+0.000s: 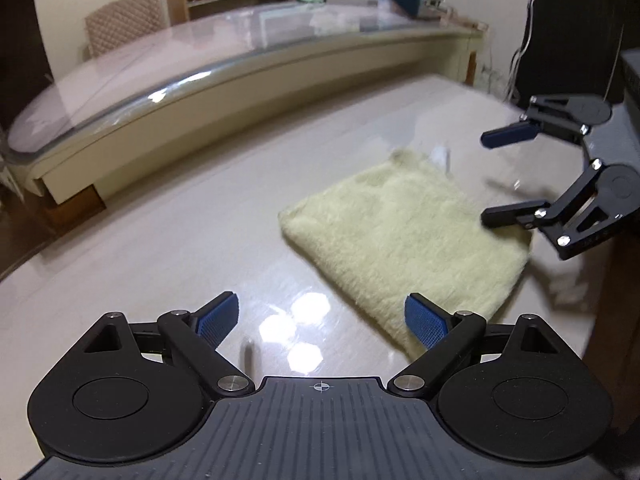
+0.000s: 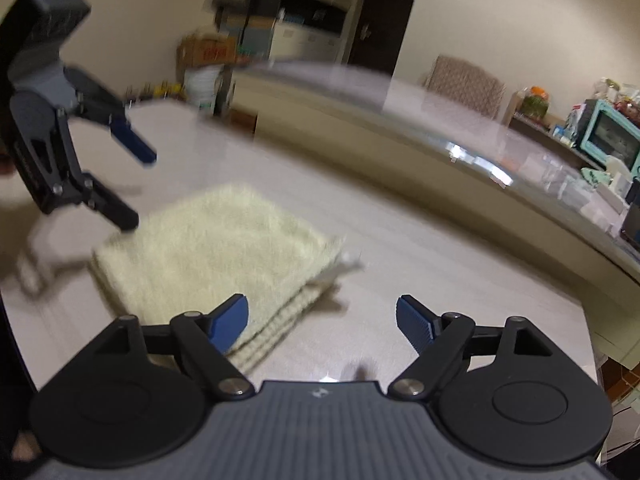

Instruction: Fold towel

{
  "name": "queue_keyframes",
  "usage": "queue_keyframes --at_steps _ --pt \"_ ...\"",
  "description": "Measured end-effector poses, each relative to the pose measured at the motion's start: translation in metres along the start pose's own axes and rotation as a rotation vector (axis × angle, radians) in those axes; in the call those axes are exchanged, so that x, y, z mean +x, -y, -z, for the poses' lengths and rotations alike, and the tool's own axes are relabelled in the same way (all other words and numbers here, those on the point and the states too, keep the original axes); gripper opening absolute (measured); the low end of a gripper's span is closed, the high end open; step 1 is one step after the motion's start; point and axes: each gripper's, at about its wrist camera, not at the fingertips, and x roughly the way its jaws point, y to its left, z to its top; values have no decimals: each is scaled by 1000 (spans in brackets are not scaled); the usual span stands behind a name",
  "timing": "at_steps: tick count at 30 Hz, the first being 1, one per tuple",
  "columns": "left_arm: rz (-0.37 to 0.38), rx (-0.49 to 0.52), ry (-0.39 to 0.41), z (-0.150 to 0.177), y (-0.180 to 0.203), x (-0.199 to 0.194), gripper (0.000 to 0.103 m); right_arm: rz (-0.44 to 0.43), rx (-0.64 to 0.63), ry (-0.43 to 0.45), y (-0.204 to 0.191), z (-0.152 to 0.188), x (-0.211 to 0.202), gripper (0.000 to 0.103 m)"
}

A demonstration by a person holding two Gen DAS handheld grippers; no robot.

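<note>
A pale yellow fluffy towel (image 1: 404, 236) lies folded into a thick rectangle on the glossy white table (image 1: 180, 248); its stacked layers show along the near edge in the right wrist view (image 2: 224, 248). My left gripper (image 1: 322, 322) is open just above the table, its right pad by the towel's near corner. My right gripper (image 1: 486, 178) hovers open at the towel's far right side. From the right wrist view my right gripper (image 2: 322, 318) is open with nothing between its fingers, and my left gripper (image 2: 138, 188) hangs open over the towel's far corner.
A long counter with a glass top (image 1: 224, 80) runs behind the table. A patterned chair (image 1: 124, 28) stands by it, and a teal oven (image 2: 610, 136) with jars and boxes sits on a shelf. The table's right edge (image 1: 592, 320) is close to the towel.
</note>
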Motion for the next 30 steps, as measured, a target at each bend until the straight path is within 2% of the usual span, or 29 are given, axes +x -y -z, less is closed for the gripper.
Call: queue_keyframes --at_steps 2,6,12,13,19,30 --pt "-15 -13 -6 2 1 2 94 -7 21 5 3 0 -1 85" --pt "-65 -124 31 2 2 -11 96 -15 123 60 13 -8 -19 85" --pt "-186 -246 84 11 30 -31 103 3 299 89 8 -2 -52 100" --pt "-196 -255 88 14 34 -33 103 15 325 92 6 0 -57 103" --pt "-197 -311 95 35 60 -45 103 65 467 91 -11 23 -97 103" --pt "-240 -423 121 56 89 -72 103 72 473 104 -37 37 -140 103"
